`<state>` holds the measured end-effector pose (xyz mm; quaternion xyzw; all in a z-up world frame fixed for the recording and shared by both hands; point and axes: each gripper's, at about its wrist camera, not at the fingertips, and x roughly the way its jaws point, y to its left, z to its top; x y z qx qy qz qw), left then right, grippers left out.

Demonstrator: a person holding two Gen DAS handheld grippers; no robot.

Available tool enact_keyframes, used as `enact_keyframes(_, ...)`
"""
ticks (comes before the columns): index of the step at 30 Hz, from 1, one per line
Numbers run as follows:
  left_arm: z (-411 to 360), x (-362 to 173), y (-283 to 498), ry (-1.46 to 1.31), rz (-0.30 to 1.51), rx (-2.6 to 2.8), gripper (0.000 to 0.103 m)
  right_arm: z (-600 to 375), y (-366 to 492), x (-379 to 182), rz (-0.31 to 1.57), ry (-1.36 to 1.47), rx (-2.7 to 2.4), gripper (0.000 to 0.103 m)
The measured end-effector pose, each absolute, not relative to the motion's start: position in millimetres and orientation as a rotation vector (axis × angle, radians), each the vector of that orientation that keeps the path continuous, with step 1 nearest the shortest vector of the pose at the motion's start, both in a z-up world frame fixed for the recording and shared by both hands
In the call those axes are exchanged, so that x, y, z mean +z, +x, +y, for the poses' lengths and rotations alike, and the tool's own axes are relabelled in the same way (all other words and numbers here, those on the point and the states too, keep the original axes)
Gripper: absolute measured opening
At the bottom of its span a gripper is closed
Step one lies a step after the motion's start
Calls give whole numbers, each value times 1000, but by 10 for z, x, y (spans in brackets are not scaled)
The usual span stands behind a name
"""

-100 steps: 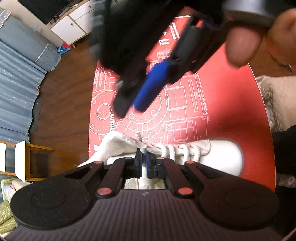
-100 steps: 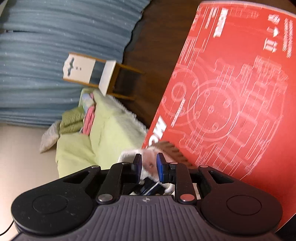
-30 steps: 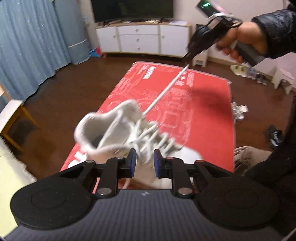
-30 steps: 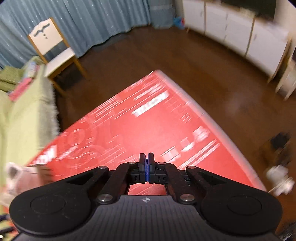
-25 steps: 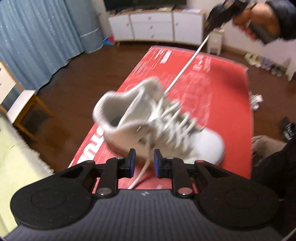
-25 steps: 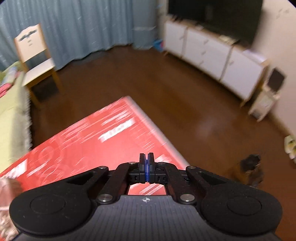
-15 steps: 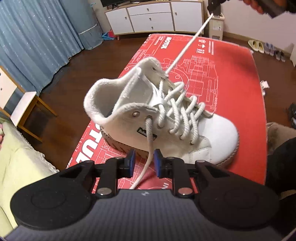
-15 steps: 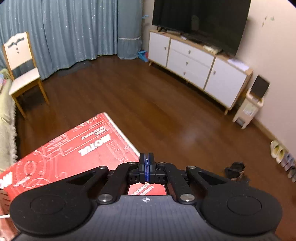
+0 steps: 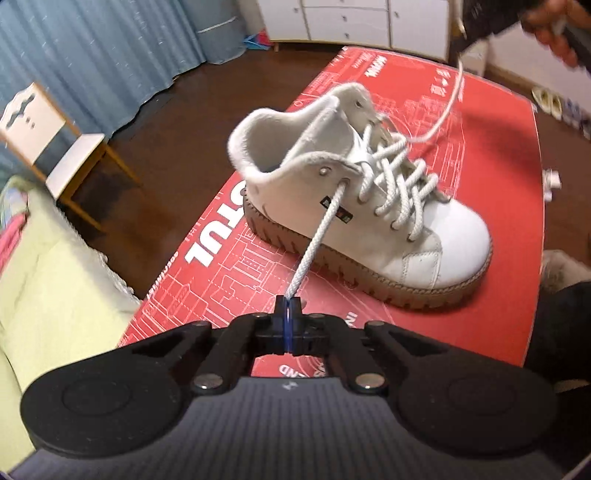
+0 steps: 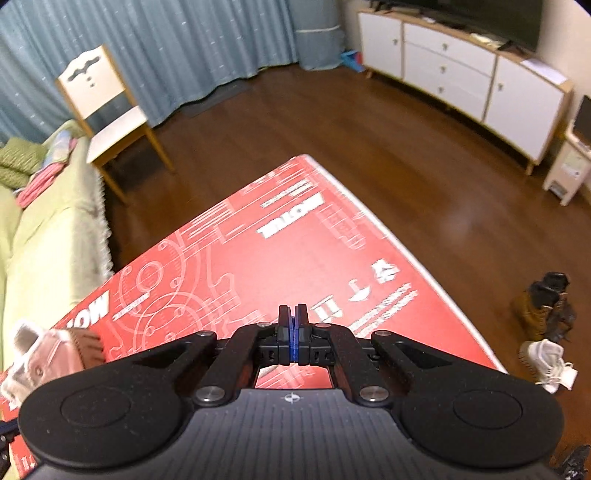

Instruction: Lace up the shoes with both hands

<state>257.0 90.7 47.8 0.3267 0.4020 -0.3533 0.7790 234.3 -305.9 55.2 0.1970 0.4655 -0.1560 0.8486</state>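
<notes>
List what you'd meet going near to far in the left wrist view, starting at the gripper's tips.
Left gripper shut on the lace end → white shoe on the red board → the other lace end rising to the right gripper → white cabinet.

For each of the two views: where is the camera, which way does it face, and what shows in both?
Left wrist: sits on the left tool, angled down at the white shoe; shut on its lace; a hand shows top right.
Right wrist: sits on the right tool, shut, facing across the red mat toward the floor and cabinet.
Shared: mat, shoe, chair, cabinet.
</notes>
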Motion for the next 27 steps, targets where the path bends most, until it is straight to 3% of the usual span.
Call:
enact_keyframes(10,1154,-36,2269,784,774,-629,0,-2785,2460,79,888,125,-299,0)
enact_keyframes(14,1275,-165,2263,645,678,-647,0,-2853,2472,-219,816,214,-269,0)
enact_keyframes(17,1227,-152,2237,574,576,-669,5,-2738,2464,-385,775,210,-189,1)
enact_keyframes(19,1159,-122,2187,550,513,-682,19,-2643,2384,-389,722,181,-119,1)
enact_keyframes(20,1122,-108,2152,546,491,-678,21,-2598,2343,-384,694,165,-90,3)
enact_keyframes(27,737,-96,1760,595,432,-597,23,-2460,1797,-291,640,62,-123,12)
